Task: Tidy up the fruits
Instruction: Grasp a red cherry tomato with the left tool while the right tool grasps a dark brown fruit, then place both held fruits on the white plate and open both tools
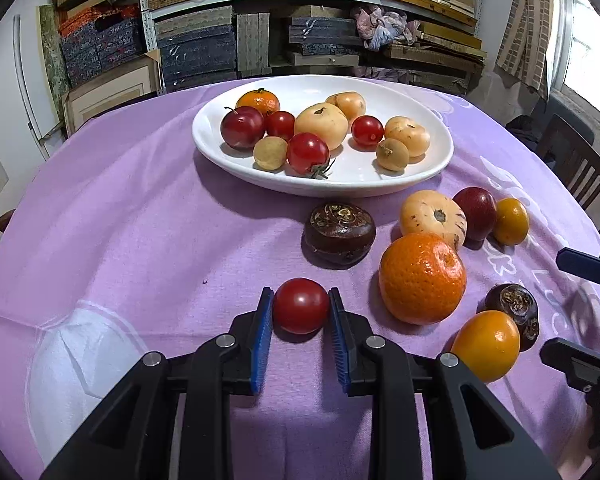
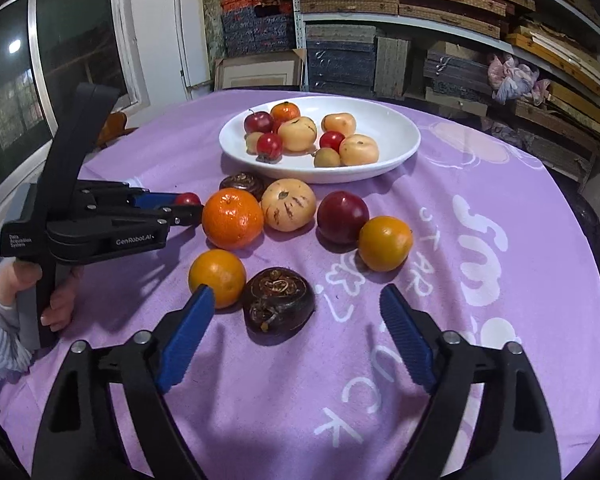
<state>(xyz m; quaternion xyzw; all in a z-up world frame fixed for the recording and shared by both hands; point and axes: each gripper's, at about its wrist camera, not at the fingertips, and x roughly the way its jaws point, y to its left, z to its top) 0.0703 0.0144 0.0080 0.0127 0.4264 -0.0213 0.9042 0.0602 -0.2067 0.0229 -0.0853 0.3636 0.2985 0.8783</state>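
Broadly, a purple tablecloth (image 1: 120,220) covers the table, and a white plate (image 1: 420,176) stands on its far part with about ten small fruits inside. On the cloth in front of the plate several fruits lie loose: a big orange mandarin (image 1: 422,278), a pale striped fruit (image 1: 432,218) just behind it, a dark red plum (image 1: 476,212), two dark brown water chestnuts, and two small yellow-orange fruits. The left gripper (image 1: 300,306) is low over the cloth and its blue pads (image 1: 262,336) are closed against both sides of a red cherry tomato (image 1: 300,306), which rests on the cloth. The right gripper (image 2: 296,304) has its jaws spread wide and holds nothing; the nearer water chestnut (image 2: 278,300) lies between its fingers, touching neither.
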